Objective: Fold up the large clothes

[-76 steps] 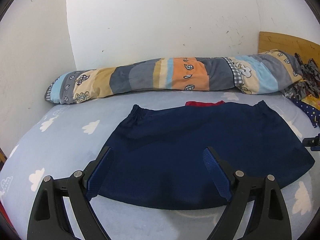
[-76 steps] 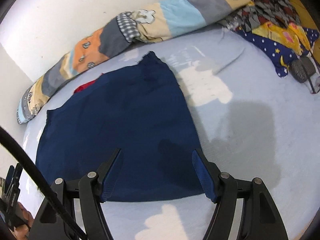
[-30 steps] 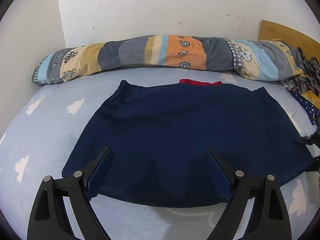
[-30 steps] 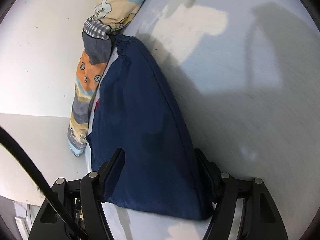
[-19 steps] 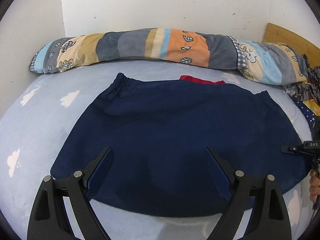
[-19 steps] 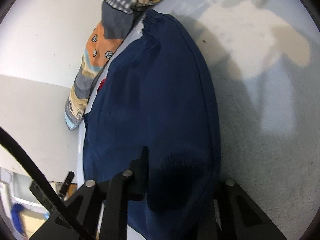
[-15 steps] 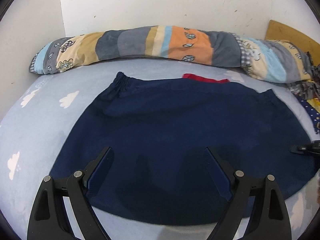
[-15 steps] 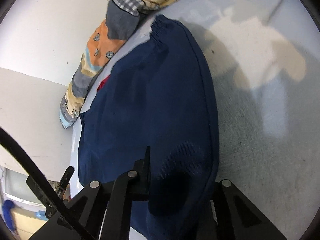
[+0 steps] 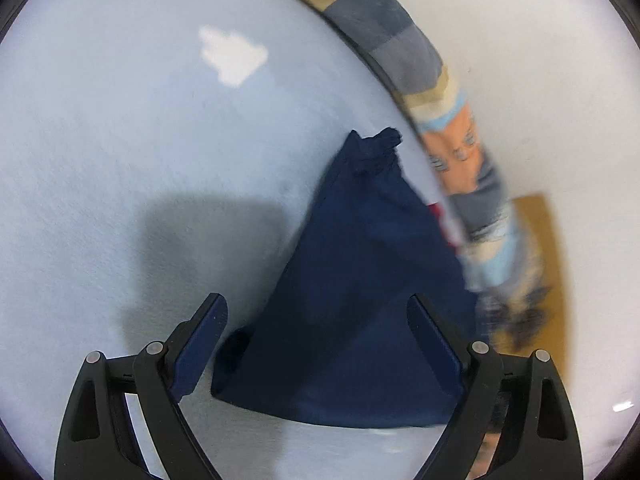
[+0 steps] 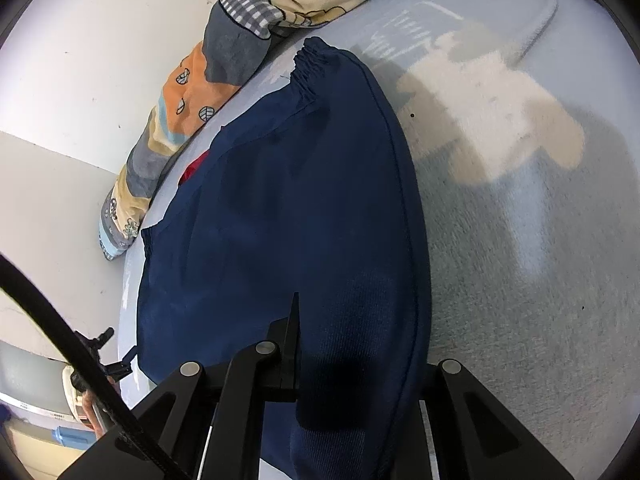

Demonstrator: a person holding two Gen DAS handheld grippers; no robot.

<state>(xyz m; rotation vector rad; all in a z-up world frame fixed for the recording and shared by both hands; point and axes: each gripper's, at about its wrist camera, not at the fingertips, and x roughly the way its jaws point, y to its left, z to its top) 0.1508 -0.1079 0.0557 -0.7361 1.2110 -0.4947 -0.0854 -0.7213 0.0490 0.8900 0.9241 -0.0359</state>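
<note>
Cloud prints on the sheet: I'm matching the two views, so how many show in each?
2. One white cloud print lies upper left in the left wrist view; one larger cream print right of the navy garment in the right. Others may be hidden.

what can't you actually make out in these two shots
- Right wrist view: the right gripper fingers' far pad is hidden by the navy garment bunched between them.
- Right wrist view: the red cloth is mostly covered by the garment.
- Left wrist view: the rolled quilt is blurred, its pattern unreadable.
- Left wrist view: the garment's right corner is cut off behind the left gripper.
</note>
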